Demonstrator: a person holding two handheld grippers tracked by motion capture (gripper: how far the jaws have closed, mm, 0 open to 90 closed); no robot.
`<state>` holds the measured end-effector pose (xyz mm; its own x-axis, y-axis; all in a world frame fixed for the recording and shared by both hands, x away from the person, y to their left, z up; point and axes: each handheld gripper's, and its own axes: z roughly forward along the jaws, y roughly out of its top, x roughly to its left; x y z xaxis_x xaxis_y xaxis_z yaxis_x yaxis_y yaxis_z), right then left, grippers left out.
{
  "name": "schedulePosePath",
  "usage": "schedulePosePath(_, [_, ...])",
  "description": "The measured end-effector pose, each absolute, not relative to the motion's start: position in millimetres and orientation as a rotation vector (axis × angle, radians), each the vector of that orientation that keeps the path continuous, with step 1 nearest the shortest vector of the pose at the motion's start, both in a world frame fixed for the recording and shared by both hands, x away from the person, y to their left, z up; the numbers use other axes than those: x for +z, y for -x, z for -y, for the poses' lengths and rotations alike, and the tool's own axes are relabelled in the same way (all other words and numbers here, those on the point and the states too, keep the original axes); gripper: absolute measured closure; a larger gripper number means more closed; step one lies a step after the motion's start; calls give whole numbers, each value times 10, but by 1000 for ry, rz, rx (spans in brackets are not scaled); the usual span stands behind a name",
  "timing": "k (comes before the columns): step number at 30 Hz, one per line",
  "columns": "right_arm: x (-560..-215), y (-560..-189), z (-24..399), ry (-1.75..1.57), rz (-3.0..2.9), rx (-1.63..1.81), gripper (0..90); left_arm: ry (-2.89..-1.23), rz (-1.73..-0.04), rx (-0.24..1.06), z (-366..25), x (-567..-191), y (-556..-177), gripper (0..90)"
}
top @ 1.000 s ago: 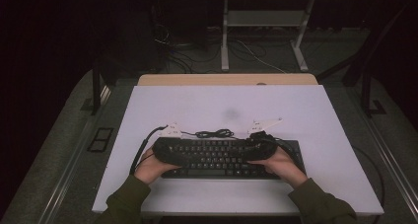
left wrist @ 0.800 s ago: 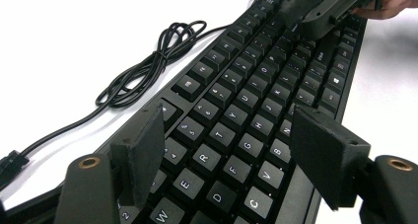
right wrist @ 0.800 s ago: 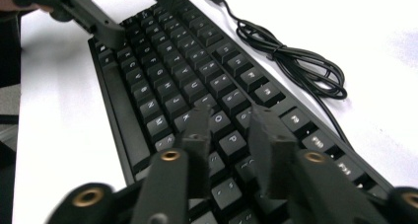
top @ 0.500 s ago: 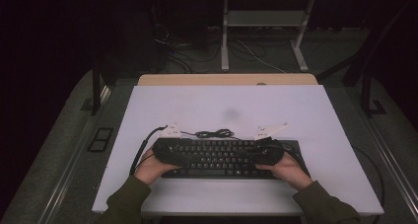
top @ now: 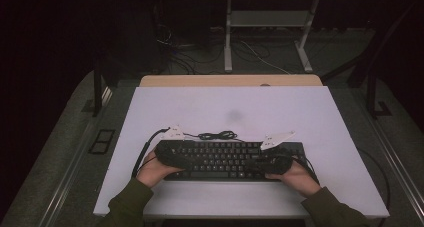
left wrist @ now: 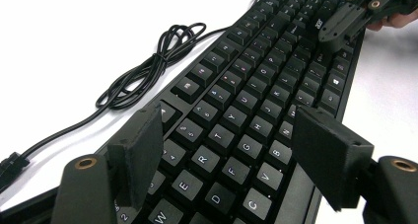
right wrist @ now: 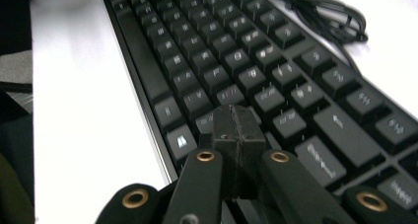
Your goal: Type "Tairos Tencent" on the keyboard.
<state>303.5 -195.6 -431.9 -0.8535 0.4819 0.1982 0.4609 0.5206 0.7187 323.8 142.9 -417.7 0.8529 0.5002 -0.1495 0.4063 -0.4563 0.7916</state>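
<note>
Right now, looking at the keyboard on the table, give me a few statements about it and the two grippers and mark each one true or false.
1. The right gripper has its jaws pressed together over the keys, with nothing between them. True.
2. The left gripper is clamped shut. False: its jaws stand apart over the keyboard.
3. The cable lies bundled on the table behind the keyboard. True.
4. The keyboard is white. False: it is black.
5. The keyboard lies flat at the near side of the table. True.
</note>
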Motion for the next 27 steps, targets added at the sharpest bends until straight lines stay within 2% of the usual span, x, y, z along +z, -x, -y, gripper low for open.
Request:
schedulePosePath(11, [-4377, -3019, 1939, -831, -2729, 1234, 891, -2103, -656, 137, -1409, -4183, -3233, 276])
schedulePosePath(14, [-4377, -3019, 1940, -830, -2730, 1235, 891, -2093, -654, 136, -1392, -4184, -3236, 312])
schedulePosePath(16, [-4377, -3019, 1939, -828, -2730, 1233, 891, -2089, -654, 130, -1381, -4188, -3247, 375])
schedulePosePath(22, [-4376, -3017, 1938, -831, -2730, 1232, 891, -2098, -648, 126, -1311, -4204, -3277, 667])
schedulePosePath(27, [-4377, -3018, 1939, -827, -2730, 1232, 891, -2125, -647, 133, -1253, -4243, -3292, 835])
